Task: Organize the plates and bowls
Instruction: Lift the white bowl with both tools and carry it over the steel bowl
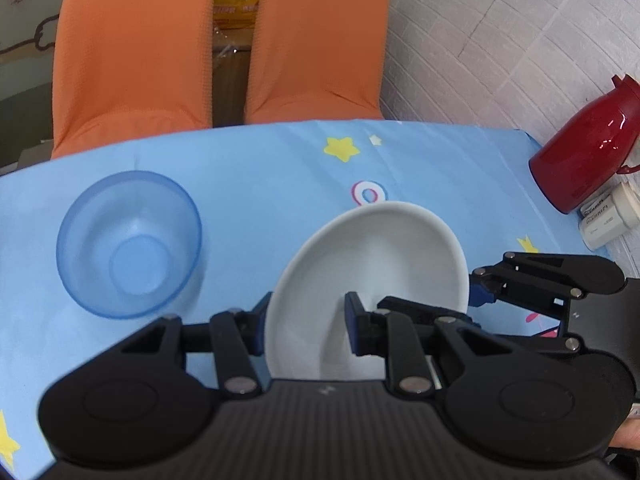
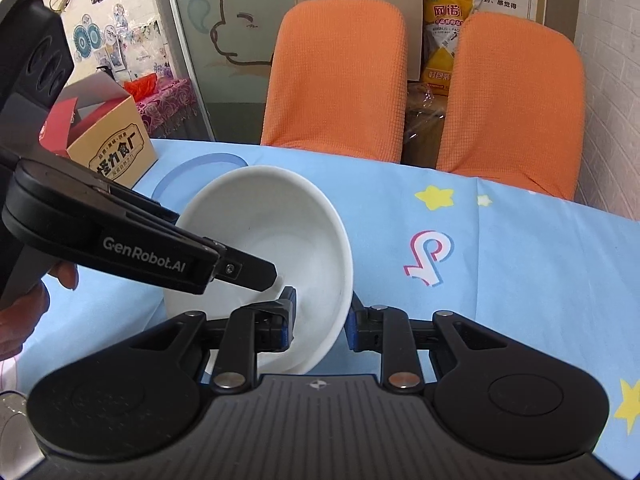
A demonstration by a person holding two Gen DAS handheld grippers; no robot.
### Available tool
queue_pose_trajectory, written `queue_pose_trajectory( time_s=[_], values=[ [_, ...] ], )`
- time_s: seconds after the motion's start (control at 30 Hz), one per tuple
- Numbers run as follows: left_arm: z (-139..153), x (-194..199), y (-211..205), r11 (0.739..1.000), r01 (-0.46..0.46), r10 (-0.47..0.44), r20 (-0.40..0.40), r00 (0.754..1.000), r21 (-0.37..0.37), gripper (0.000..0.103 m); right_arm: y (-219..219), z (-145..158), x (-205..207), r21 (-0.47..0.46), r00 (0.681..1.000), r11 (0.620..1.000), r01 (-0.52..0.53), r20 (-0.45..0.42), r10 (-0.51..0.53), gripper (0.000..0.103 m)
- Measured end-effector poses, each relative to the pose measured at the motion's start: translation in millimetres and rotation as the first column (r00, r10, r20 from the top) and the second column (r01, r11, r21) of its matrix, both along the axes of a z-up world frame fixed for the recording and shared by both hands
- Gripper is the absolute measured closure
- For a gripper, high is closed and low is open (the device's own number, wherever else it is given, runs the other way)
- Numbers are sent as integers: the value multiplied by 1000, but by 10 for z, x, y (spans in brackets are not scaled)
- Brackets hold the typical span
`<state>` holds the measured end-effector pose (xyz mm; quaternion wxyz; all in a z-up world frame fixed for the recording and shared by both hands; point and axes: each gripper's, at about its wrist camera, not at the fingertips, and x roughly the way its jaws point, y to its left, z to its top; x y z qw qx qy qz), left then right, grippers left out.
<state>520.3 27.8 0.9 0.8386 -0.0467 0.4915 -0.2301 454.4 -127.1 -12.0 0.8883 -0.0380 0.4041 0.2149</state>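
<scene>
White ceramic bowl (image 1: 372,280) is pinched between my two tools, tilted, its far rim higher than the side near me. My left gripper (image 1: 306,326) has its jaws clamped on the bowl's left rim, one pad outside the wall, one inside. My right gripper (image 2: 320,322) bites the opposite rim the same way, jaws closed onto the wall. In the right wrist view the left tool's finger reaches down into the bowl from the left side.

Whether the bowl's base touches the blue star-print tablecloth (image 1: 260,184) I cannot tell; it looks raised and tipped, so I judge it lifted.

Blue translucent bowl (image 1: 128,248) stands upright and empty toward the left side of the table, apart from the white one. Red flask (image 1: 588,152) and a small pale container (image 1: 608,216) sit at the right edge. Two orange chairs (image 1: 132,52) stand beyond the far edge. No plate shows in either view.

Step in hand, as I read it: carrying the white bowl in a two-handed hold, likely toward the blue one for stacking.

Next move calls for:
- both grips kept even so the rim does not slip
- levelling the bowl
- centring it over its resting spot before either pair of jaws lets go
</scene>
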Motion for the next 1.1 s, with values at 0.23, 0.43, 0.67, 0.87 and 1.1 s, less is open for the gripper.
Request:
queue_pose_trajectory(
  time_s=[0.23, 0.43, 0.67, 0.87, 1.1],
  values=[
    [156, -357, -233, 999, 32, -33, 35, 999, 20, 83, -104, 92, -315, -17, 1000, 999, 27, 12, -27, 56],
    [-44, -275, -250, 999, -23, 23, -9, 1000, 30, 83, -164, -119, -220, 40, 996, 997, 63, -73, -60, 56],
    [-217, -97, -208, 996, -65, 65, 1, 998, 58, 75, -276, -191, -76, 64, 993, 993, 94, -79, -89, 29],
    [-323, -102, -224, 997, -67, 67, -16, 998, 38, 75, -332, -254, -84, 72, 993, 995, 73, -93, -67, 3],
    [-350, -122, -218, 995, -89, 90, -16, 996, 33, 85, -321, -372, -42, 63, 993, 997, 54, -104, -47, 40]
  ],
)
